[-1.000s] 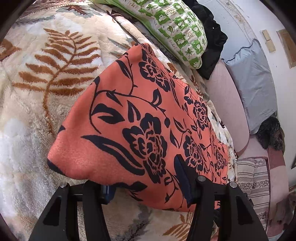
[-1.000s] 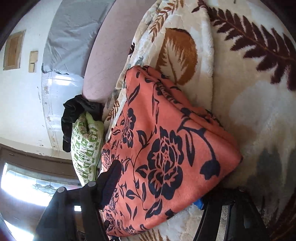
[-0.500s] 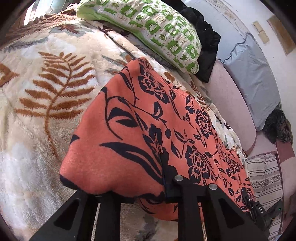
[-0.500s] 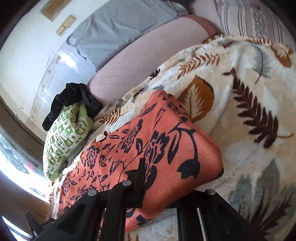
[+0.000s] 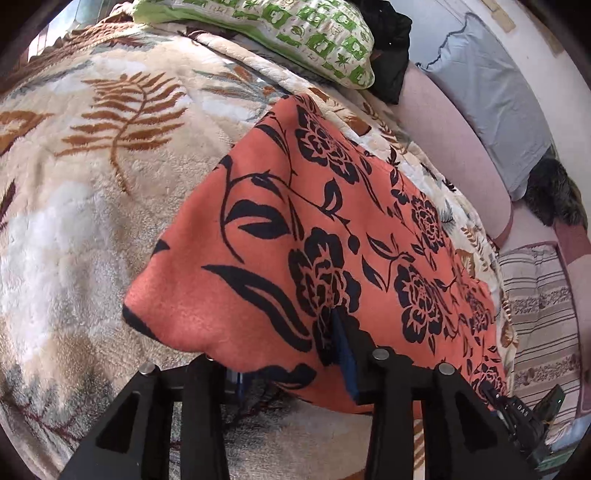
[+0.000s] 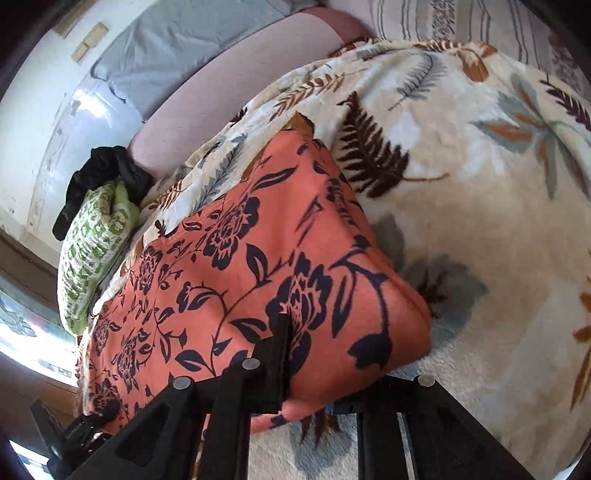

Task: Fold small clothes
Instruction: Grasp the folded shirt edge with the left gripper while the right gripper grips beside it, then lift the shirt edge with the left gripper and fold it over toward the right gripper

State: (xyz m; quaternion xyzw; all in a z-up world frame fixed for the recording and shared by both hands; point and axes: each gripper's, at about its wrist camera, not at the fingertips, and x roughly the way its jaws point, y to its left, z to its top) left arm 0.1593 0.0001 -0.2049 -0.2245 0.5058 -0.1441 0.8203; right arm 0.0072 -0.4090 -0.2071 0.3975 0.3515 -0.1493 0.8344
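Observation:
An orange garment with a black flower print (image 5: 332,236) is stretched above the fern-patterned blanket (image 5: 92,184). My left gripper (image 5: 291,354) is shut on its near edge; one finger (image 5: 347,354) lies on top of the cloth, the other is under it. In the right wrist view the same garment (image 6: 258,280) is held at its other near corner by my right gripper (image 6: 314,369), shut on the cloth with one finger (image 6: 280,350) on top. The far end of the garment rests on the blanket (image 6: 480,221).
A green-and-white pillow (image 5: 288,33) and a black cloth (image 5: 391,48) lie at the head of the bed. A pink cushion (image 5: 454,147), a grey pillow (image 5: 498,96) and a striped cover (image 5: 539,314) lie along the wall side.
Both grippers closed on the garment's near edge and lifted it, drawing it toward me. The cloth now hangs taut between them.

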